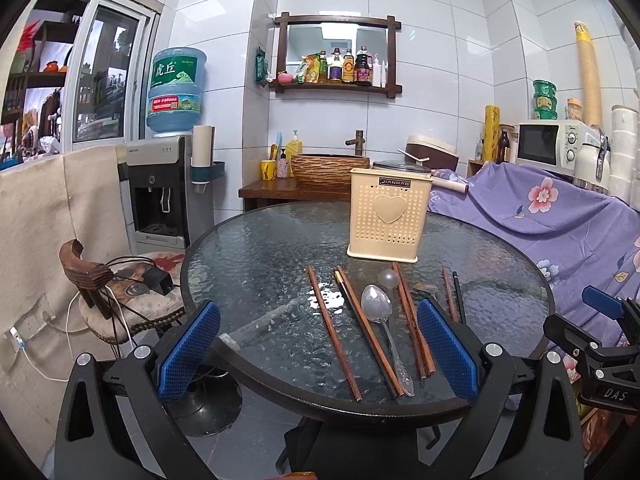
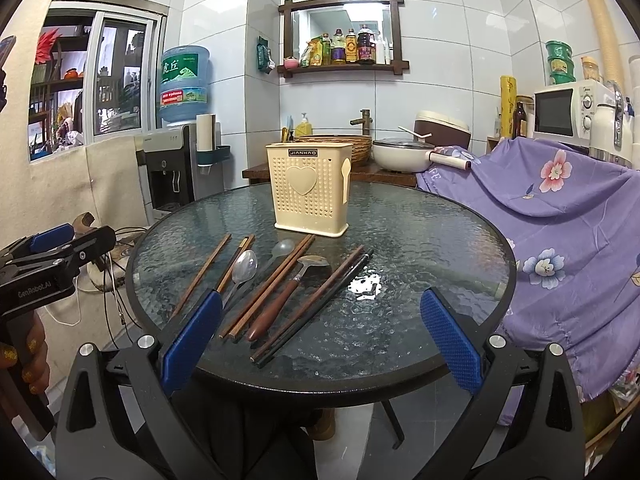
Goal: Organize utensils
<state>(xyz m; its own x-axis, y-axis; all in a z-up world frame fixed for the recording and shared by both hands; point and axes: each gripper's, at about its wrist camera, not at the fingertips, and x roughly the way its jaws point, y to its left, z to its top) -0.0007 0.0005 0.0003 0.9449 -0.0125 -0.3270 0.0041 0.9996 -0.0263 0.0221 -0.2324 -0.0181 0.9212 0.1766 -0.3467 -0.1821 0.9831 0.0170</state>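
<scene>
A cream perforated utensil holder (image 1: 388,214) (image 2: 310,192) with a heart on its front stands upright on the round glass table (image 1: 256,256) (image 2: 420,232). In front of it lie several wooden chopsticks (image 1: 333,332) (image 2: 266,292), a black chopstick (image 2: 316,308), a metal spoon (image 1: 378,306) (image 2: 245,266), a clear spoon (image 1: 388,279) (image 2: 282,248) and a wooden-handled spoon (image 2: 288,300). My left gripper (image 1: 320,344) is open, low at the table's near edge, its pads either side of the utensils. My right gripper (image 2: 322,336) is open too, over the near edge, right of the row.
A water dispenser (image 1: 160,188) and a chair (image 1: 132,292) with cables stand left of the table. A purple floral cloth (image 2: 560,240) covers furniture on the right, with a microwave (image 2: 568,110) behind. A counter with a basin (image 1: 330,168) is beyond the table.
</scene>
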